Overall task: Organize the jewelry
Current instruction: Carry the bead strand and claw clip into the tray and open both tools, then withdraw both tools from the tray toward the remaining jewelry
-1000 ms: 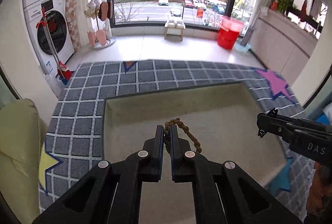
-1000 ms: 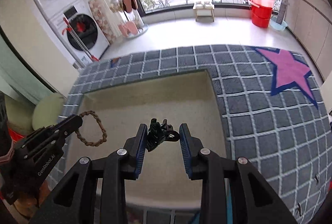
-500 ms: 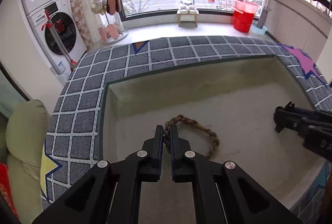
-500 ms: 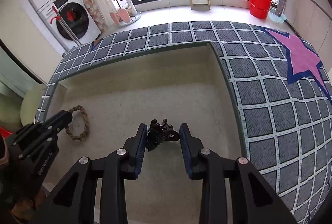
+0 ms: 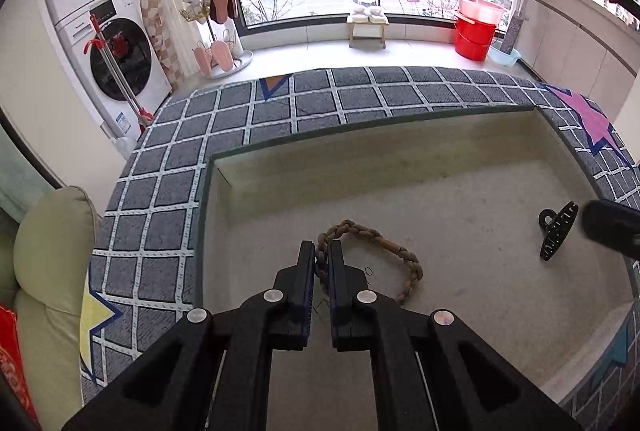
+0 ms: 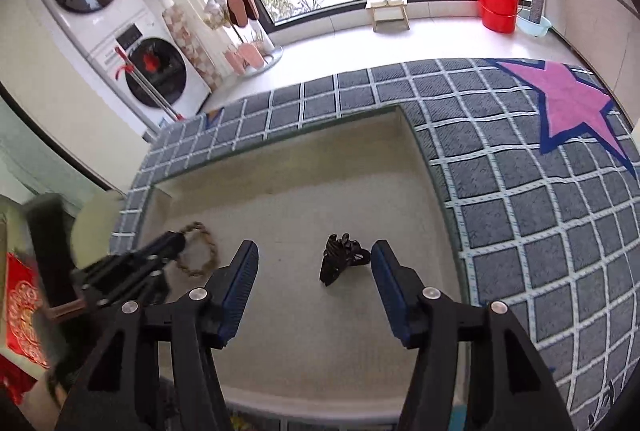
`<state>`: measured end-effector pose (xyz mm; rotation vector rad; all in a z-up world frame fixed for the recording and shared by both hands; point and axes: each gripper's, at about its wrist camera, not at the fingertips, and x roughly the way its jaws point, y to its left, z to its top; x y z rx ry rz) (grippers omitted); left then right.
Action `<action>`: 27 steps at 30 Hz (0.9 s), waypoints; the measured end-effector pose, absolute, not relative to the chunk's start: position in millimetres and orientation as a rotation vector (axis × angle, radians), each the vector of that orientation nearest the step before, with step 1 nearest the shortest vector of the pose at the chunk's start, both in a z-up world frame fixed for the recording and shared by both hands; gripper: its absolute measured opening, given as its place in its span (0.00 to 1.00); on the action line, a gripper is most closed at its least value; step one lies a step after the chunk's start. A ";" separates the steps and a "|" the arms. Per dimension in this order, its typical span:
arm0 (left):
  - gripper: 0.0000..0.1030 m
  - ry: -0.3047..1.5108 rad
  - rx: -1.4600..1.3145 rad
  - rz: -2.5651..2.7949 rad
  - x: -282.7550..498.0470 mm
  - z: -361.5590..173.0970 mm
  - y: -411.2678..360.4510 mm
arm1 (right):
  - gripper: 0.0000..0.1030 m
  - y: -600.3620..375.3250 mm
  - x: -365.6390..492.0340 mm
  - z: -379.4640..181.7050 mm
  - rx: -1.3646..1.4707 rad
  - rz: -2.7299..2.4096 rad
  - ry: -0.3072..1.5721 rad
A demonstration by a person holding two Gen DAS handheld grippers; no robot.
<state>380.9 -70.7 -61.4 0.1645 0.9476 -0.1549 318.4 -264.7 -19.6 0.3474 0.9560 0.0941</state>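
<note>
Braided bracelet [image 5: 384, 251] lies on the tray [image 5: 440, 155] floor, my left gripper [image 5: 323, 263] clamped on its near end; black hair clip [image 6: 340, 264] rests loose between my right gripper [image 6: 314, 273] fingers, which have just been opening. I should release the bracelet only once it sits flat, then lift straight up without snagging.

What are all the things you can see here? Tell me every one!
Braided bracelet: one, brown, on the tray floor, one end pinched by the left gripper.
Hair claw clip: one, black, lying free on the tray floor between the right gripper's fingers.
Tray: one, beige, on the rug.
Rug: one, grey checked with a pink star.
Buckets: two stacked, red, by the window.
Washing machines: two stacked, white, far left.
Left gripper: black, shut on the bracelet.
Right gripper: black, jaws just opened.
</note>
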 end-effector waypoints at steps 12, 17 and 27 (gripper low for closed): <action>1.00 0.831 0.160 -0.137 368.8 -33.7 -75.2 | 0.74 -277.2 284.2 -9.4 0.411 0.084 0.930; 1.00 0.812 0.173 -0.128 357.8 -22.2 -74.3 | 0.89 -281.2 272.3 -1.6 0.432 0.084 0.901; 1.00 0.770 0.132 -0.173 286.4 2.2 -38.3 | 1.00 -279.8 218.0 37.9 0.418 0.107 0.741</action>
